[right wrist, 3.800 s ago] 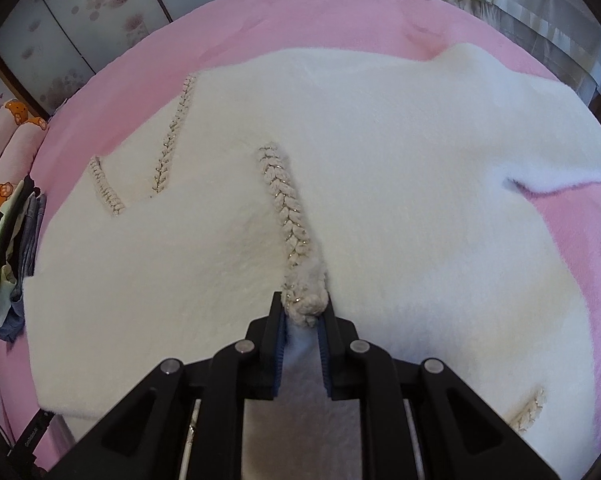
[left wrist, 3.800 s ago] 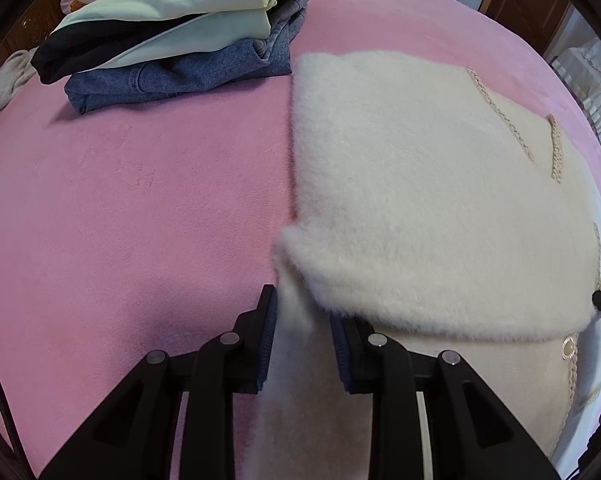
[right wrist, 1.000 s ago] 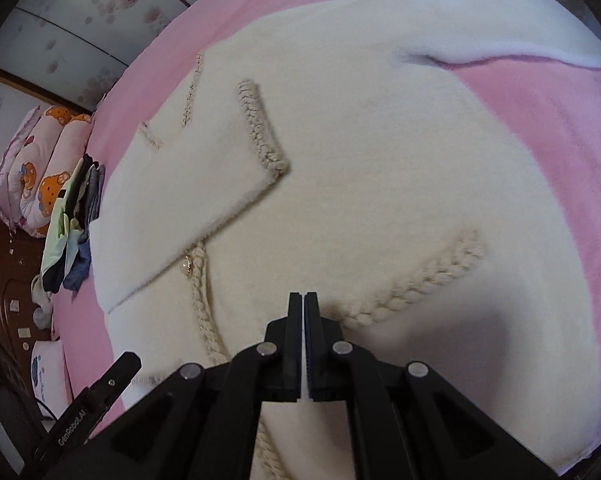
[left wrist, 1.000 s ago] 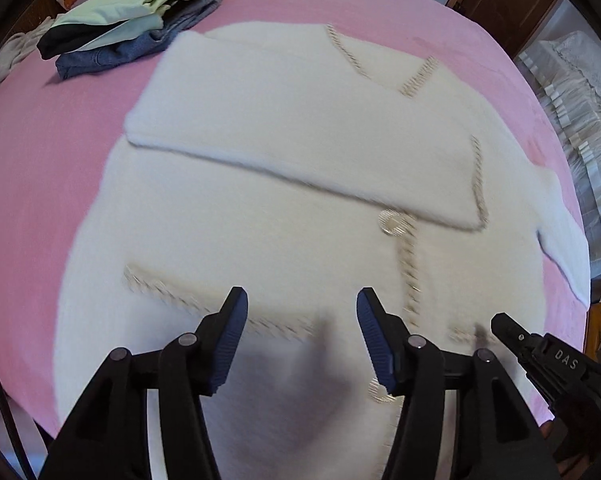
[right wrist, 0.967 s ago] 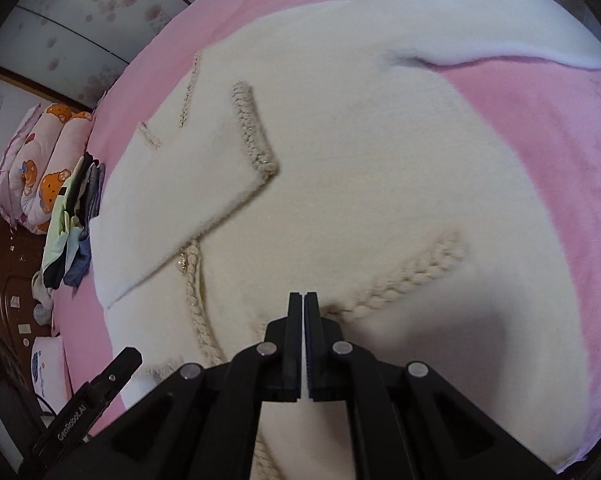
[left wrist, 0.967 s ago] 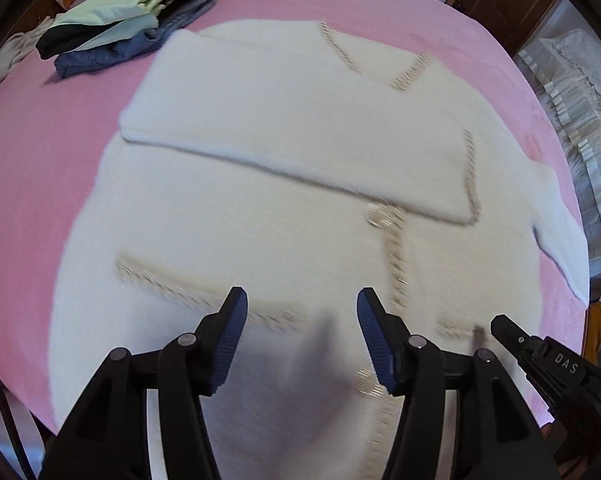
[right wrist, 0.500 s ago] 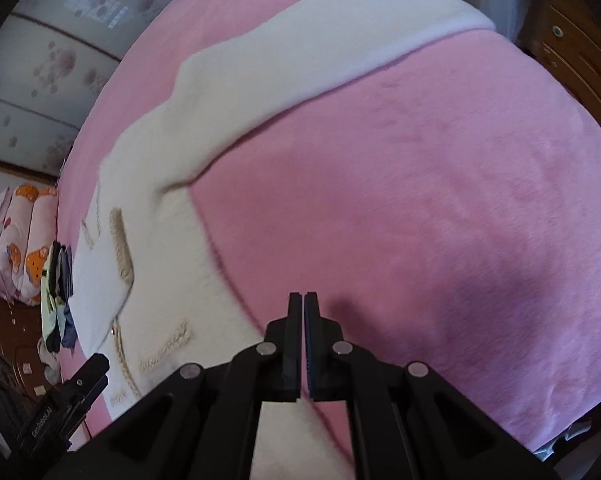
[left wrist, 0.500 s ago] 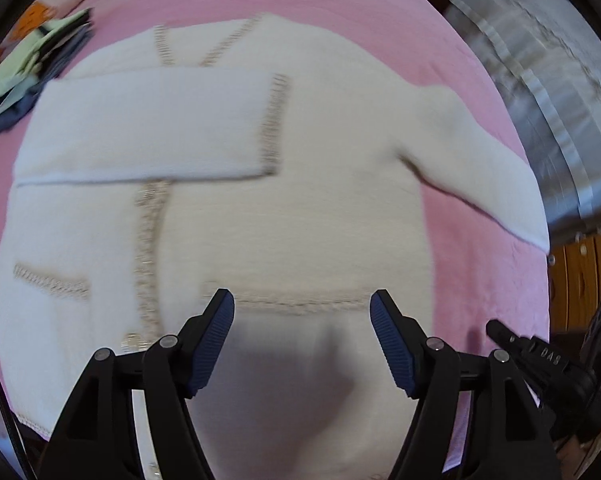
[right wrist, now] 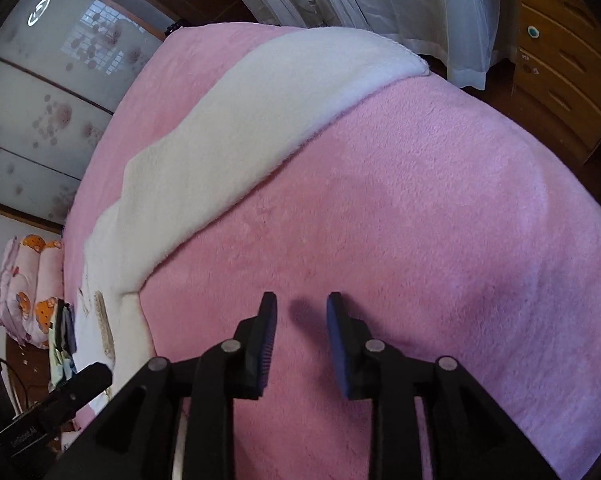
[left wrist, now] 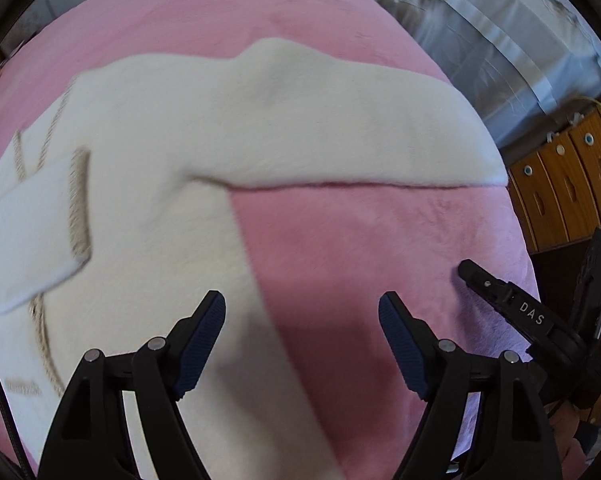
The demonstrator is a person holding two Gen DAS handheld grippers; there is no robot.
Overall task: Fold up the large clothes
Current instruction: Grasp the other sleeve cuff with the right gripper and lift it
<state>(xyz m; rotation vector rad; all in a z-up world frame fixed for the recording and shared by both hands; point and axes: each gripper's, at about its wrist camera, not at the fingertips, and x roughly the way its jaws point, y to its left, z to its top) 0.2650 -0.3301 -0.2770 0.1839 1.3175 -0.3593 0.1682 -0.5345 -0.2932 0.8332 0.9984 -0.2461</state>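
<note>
Spread flat on the pink bed [left wrist: 380, 240]: cream fleece cardigan [left wrist: 148, 200], near sleeve folded across the chest, far sleeve [right wrist: 260, 120] stretched out straight toward the curtain [right wrist: 360, 8]. Left tongs [left wrist: 302, 312] gaping wide over the cardigan's side edge, just been opening, nothing between the pads. Right tongs [right wrist: 300, 312] parted a little above bare pink blanket, just been opening too, nothing pinched. Folded clothes pile [right wrist: 62, 340] and cartoon-print pillows [right wrist: 28, 280] beyond, at the bed's far end.
</note>
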